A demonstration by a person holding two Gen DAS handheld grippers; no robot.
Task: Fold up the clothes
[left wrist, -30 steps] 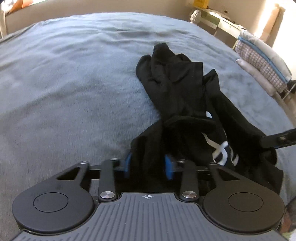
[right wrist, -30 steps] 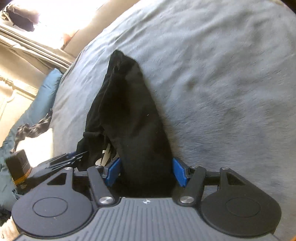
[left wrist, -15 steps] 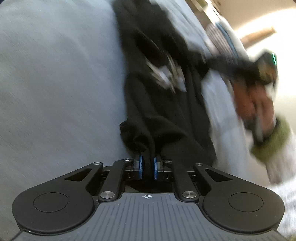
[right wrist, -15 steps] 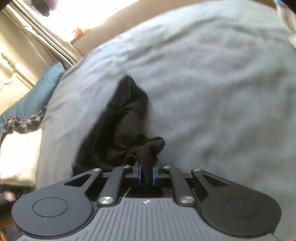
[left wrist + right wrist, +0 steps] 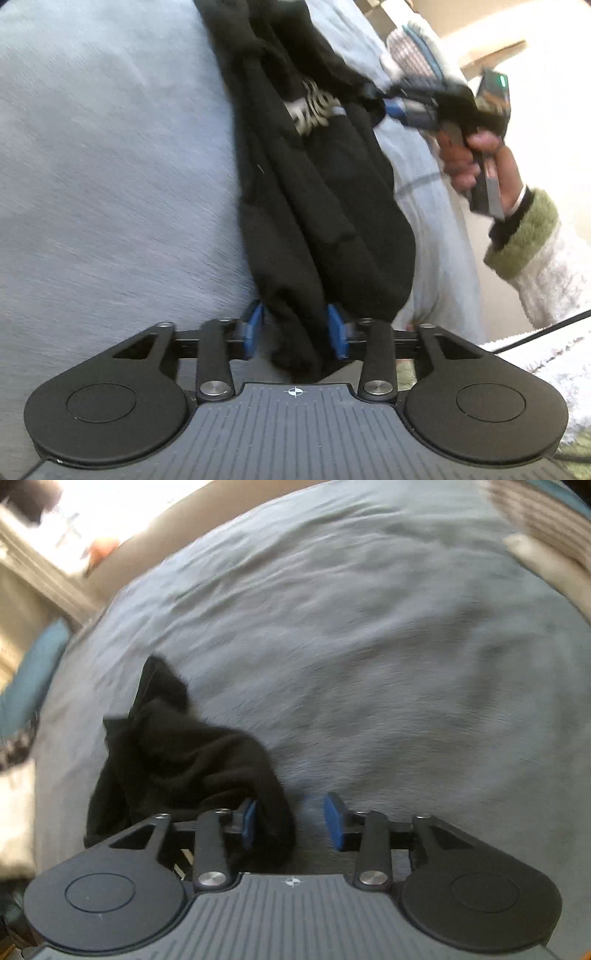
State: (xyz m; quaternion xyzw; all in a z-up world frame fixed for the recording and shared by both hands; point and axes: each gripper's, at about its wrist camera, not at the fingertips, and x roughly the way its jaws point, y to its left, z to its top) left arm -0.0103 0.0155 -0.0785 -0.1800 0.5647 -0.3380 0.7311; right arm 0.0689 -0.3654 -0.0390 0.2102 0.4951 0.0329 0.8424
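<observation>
Fuzzy grey blanket (image 5: 110,166), rumpled black garment (image 5: 325,192)

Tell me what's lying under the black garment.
The black garment lies on a grey-blue blanket, which shows all around it. Whatever sits directly beneath the cloth is covered, so I cannot tell.

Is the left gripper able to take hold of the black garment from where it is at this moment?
Probably yes. The left gripper stands open, and a bunched end of the black garment already lies between its blue pads. Nothing blocks the gap. Closing should catch the cloth, though blur hides how deep it sits.
</observation>
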